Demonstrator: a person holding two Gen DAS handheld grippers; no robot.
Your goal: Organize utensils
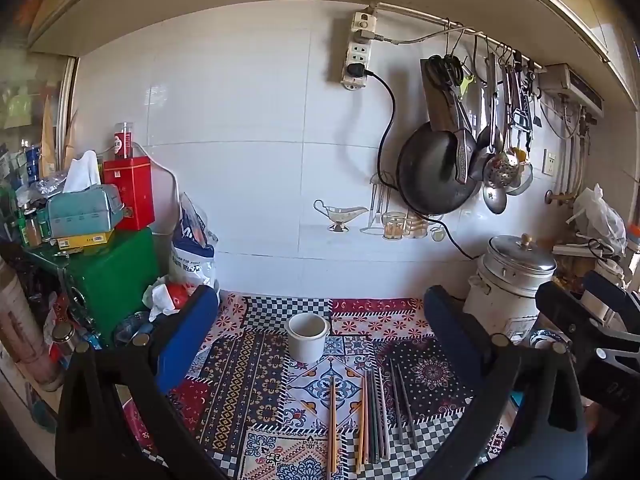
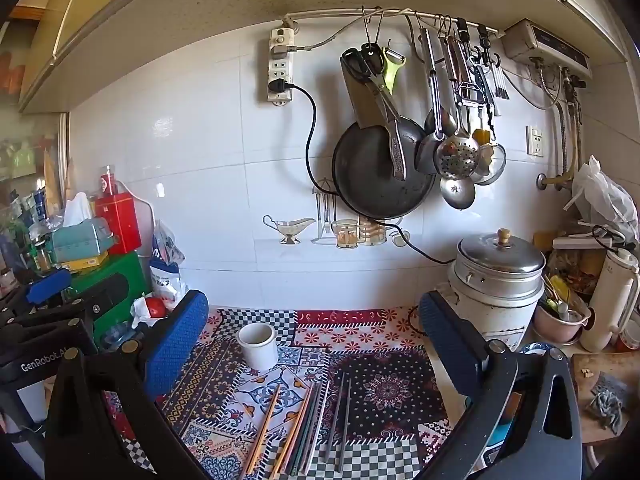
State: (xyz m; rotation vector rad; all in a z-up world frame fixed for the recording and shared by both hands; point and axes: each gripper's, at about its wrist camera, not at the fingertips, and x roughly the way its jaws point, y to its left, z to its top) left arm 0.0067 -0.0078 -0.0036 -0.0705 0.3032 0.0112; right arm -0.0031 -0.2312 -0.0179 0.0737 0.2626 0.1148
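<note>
Several chopsticks lie side by side on a patterned cloth: one orange chopstick [image 1: 333, 420] at the left, a mixed bundle [image 1: 372, 416] in the middle, a dark grey pair [image 1: 402, 404] at the right. They also show in the right wrist view: the orange one [image 2: 262, 428], the bundle [image 2: 306, 426], the grey pair [image 2: 340, 420]. A white cup [image 1: 307, 336] [image 2: 259, 345] stands upright behind them. My left gripper [image 1: 320, 312] and right gripper [image 2: 312, 316] are open and empty, above the cloth in front of the cup.
A metal steamer pot [image 1: 516, 276] [image 2: 496, 276] stands at the right. A green box [image 1: 120, 276], red tin and tissue box crowd the left. A pan [image 2: 380, 172] and ladles hang on the tiled wall. A white thermos [image 2: 608, 300] stands far right.
</note>
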